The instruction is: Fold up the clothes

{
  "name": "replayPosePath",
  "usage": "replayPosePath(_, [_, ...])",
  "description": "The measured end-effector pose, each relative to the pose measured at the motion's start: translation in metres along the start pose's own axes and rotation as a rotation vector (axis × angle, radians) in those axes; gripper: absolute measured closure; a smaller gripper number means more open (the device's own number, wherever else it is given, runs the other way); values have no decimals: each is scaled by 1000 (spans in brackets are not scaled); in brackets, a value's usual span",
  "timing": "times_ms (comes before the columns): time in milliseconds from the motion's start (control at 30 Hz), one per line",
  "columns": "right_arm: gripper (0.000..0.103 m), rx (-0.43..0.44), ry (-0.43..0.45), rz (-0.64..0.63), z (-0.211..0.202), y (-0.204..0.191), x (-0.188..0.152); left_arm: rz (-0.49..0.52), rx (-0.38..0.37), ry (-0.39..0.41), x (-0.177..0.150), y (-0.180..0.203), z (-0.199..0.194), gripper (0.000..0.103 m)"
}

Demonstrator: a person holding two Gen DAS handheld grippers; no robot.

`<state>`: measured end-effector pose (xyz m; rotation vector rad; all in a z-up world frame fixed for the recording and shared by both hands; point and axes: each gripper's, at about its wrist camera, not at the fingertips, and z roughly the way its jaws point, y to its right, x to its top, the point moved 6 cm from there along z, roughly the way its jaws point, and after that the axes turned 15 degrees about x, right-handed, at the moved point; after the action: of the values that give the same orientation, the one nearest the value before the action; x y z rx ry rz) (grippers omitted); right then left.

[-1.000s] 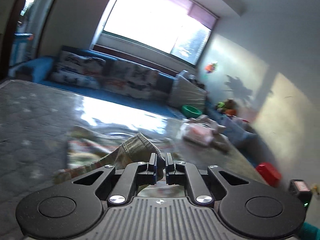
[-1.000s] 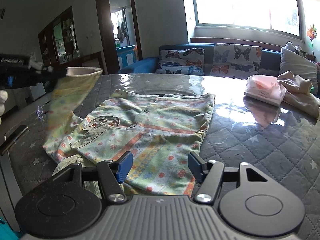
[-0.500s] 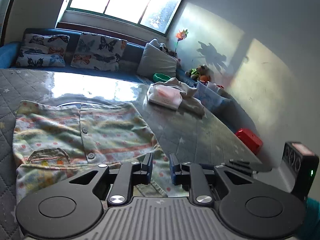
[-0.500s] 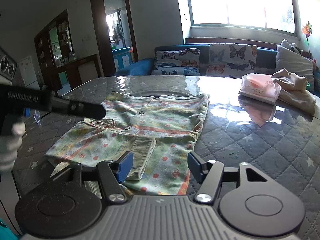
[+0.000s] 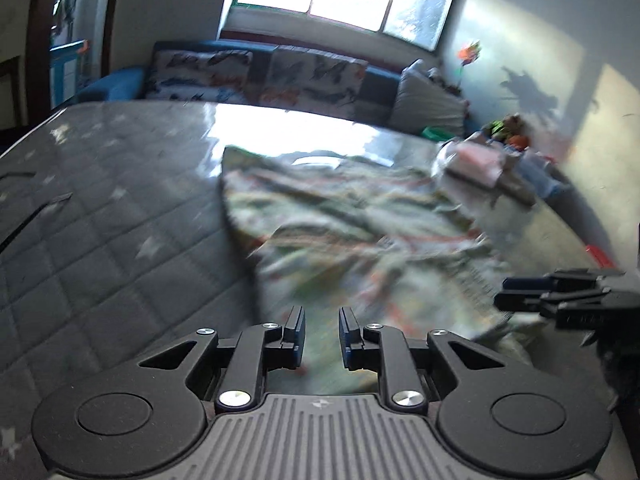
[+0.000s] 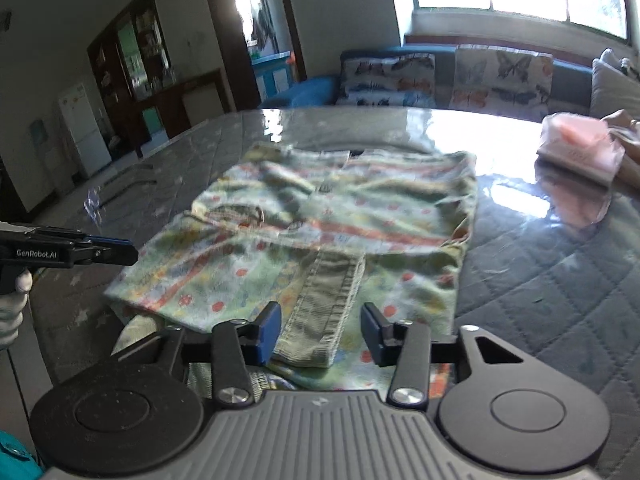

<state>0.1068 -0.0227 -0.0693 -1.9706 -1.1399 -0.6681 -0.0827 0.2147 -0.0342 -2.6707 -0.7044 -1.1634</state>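
A pale green patterned shirt (image 6: 340, 232) with red dots and stripes lies flat on the grey quilted table (image 6: 540, 280); one sleeve with a ribbed cuff (image 6: 324, 312) is folded in over its near part. My right gripper (image 6: 320, 334) is open, its jaws either side of the cuff. My left gripper (image 5: 321, 330) is slightly open and empty at the shirt's near left edge (image 5: 360, 240), also seen from the side in the right wrist view (image 6: 120, 248). The right gripper's fingers show at the right of the left wrist view (image 5: 560, 292).
A folded pink and white garment (image 6: 580, 148) and beige clothes (image 6: 624, 120) lie at the table's far right. A blue sofa with butterfly cushions (image 6: 460, 76) stands behind the table. Cabinets and a doorway (image 6: 256, 32) are at the left.
My left gripper carried the sleeve across, let it go on the shirt, opened, and drew back to the left. My right gripper has moved forward over the cuff.
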Motion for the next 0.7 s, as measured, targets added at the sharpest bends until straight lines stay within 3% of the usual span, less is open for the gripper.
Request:
replayPosePath(133, [68,-5,-21,-18,6,-3,4,23,21,-27,-10,-4,9,82])
replayPosePath(267, [69,-10,-26,-42,8,-6,10,30,42,-13,0,-10,4,83])
replayPosePath(433, [69,-17,-33,-72,10,-9,18,31,-24,51,35,2,1,83])
replayPosePath(600, [69,-14,-53,-84,23,-5,22,71,-55,47,51,27,30,82])
replayPosePath(700, [69,-11,-65,-90,31,-2,24,86,-33,19,50,31,49,82])
